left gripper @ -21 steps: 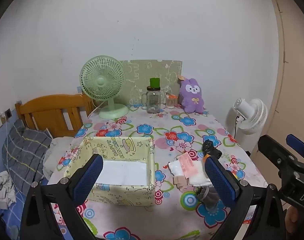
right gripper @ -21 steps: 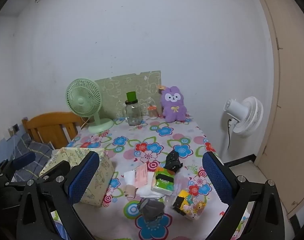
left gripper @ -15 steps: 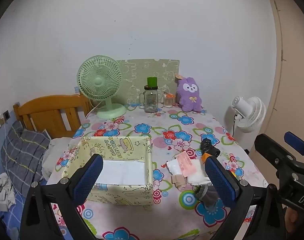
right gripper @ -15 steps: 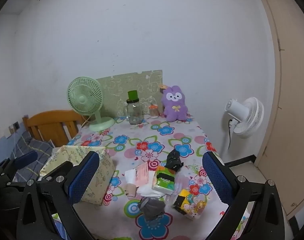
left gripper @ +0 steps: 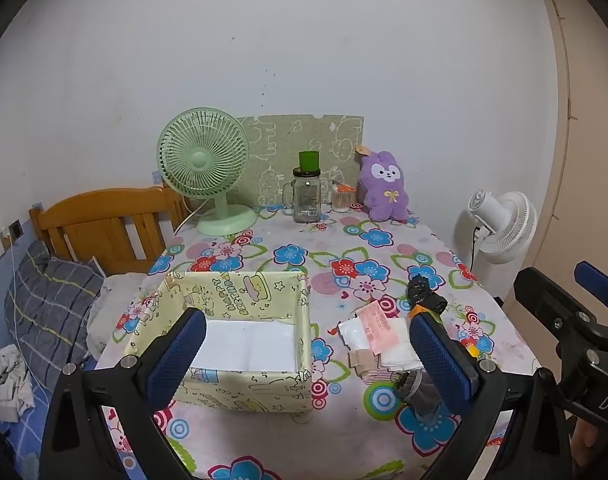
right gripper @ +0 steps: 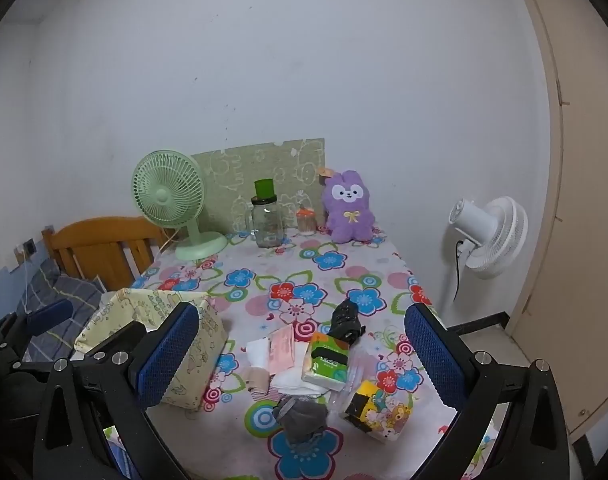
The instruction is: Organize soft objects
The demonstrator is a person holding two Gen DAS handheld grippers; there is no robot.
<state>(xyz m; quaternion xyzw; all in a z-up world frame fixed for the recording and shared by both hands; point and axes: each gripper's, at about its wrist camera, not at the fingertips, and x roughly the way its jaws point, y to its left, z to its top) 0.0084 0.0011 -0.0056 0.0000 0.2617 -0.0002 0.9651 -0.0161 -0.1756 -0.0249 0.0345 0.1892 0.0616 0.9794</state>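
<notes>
Both grippers hung above the near edge of the desk, carrying nothing. The left gripper had its blue pads spread wide, and the yellow fabric box sat just ahead of it, slightly toward its left pad, open-topped with only a white liner showing inside. I judged it was the bin meant for the soft things. The right gripper was spread just as wide, and the pile lay directly ahead, between its pads: a grey sock bundle nearest, then a green tissue pack, a pink packet on white cloths, a yellow cartoon pack toward its right pad, and a black item farther out. That split seemed deliberate, one gripper facing the box, the other the clutter.

The desk wore a bright floral cloth. Far beyond the grippers, against the white wall, stood a green fan, a glass jar and a purple plush rabbit. A wooden bed headboard lay off to the left, a white floor fan to the right.
</notes>
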